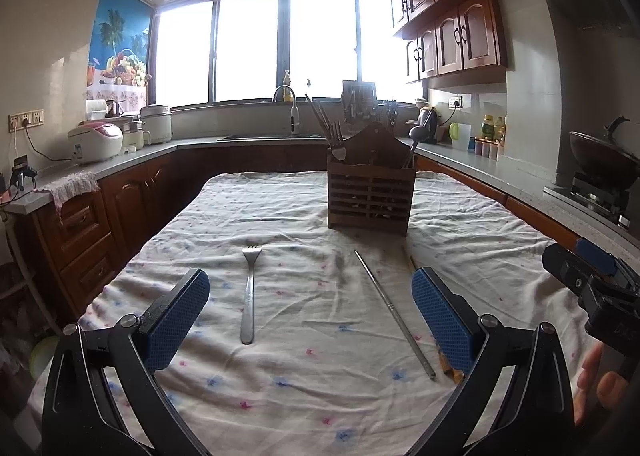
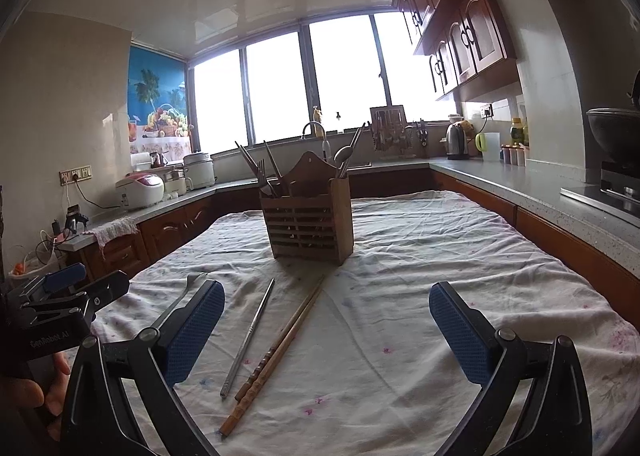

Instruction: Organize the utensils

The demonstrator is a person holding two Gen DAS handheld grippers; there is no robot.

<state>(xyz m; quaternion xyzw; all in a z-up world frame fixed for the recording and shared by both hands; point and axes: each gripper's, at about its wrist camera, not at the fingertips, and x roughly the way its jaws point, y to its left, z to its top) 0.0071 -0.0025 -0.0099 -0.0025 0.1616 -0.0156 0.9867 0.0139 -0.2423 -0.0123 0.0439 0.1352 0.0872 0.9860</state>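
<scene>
Both our left gripper (image 1: 310, 320) and right gripper (image 2: 326, 330) hover wide apart, empty; the thin metal chopstick (image 1: 394, 312) mid-table could slip from the pads.

The surface (image 1: 320, 396) is covered by a wrinkled white cloth (image 2: 420, 256) printed with small pink and blue flowers. A slatted wooden utensil holder (image 2: 310, 223) stands upright on the cloth, toward the far end. Nearer than the holder lie a fork (image 1: 249, 292) with its tines toward it, a metal chopstick (image 2: 249, 336), and a pair of wooden chopsticks (image 2: 276, 356) just beside that.
</scene>
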